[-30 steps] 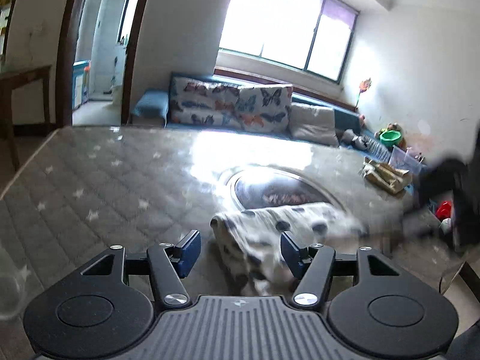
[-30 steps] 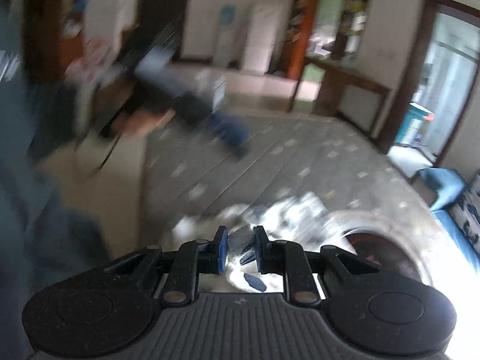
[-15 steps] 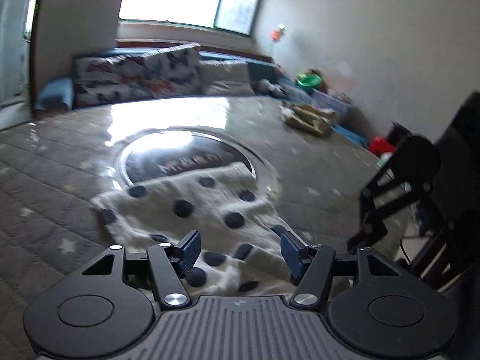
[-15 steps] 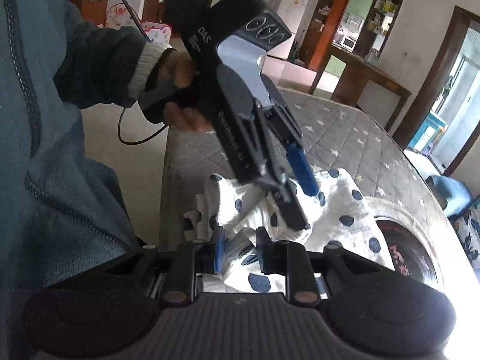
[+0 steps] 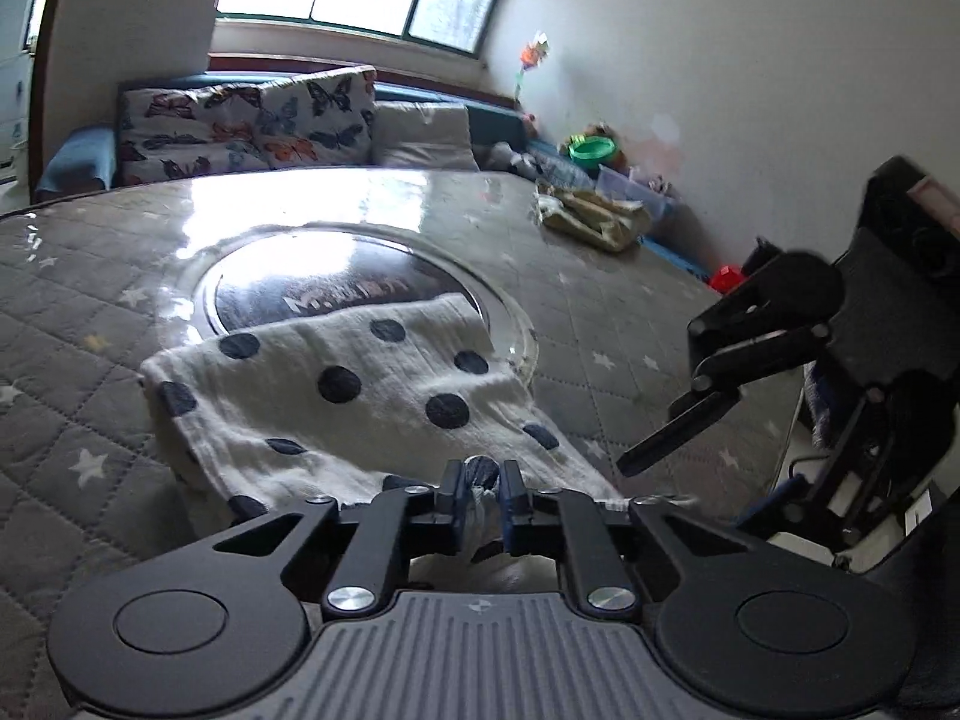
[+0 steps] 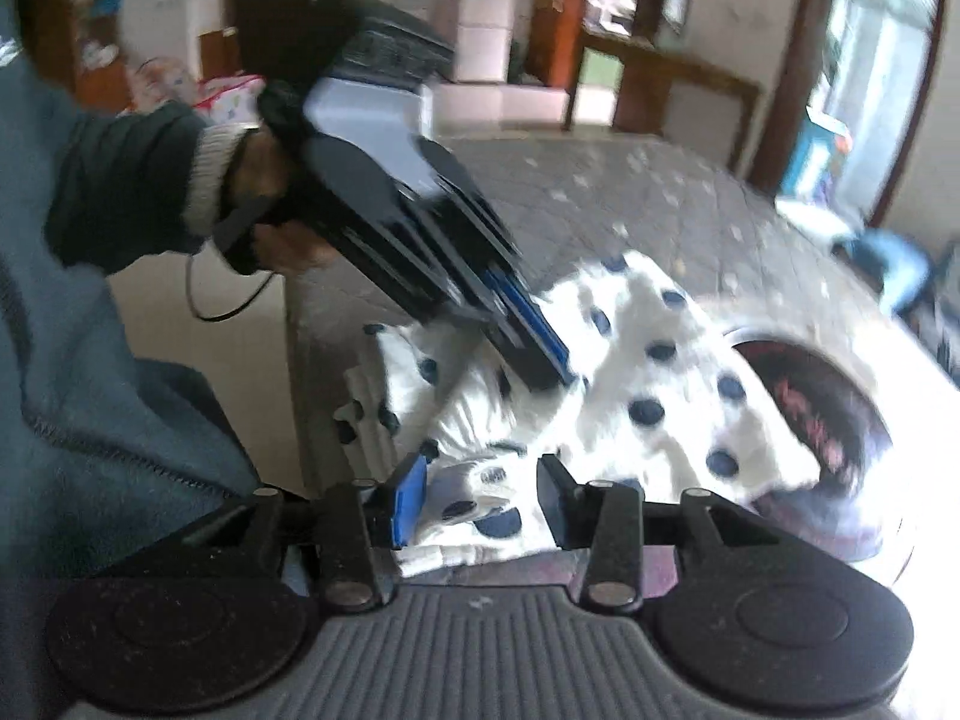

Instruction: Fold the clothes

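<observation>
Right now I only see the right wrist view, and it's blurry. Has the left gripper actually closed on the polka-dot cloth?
Observer: Yes. In the left wrist view, the left gripper is shut on a bunched bit of the polka-dot cloth at its near edge.
Operator: Is anything else lying on the table beyond it?
Observer: A yellowish bundle lies near the far right edge of the table, well apart from the cloth.

The right wrist view is motion-blurred: the left gripper [image 6: 540, 360] smears across the polka-dot cloth [image 6: 648, 372], hiding where its tips meet the fabric. In the left wrist view, the cloth's near edge disappears behind the gripper body at lower centre.
</observation>
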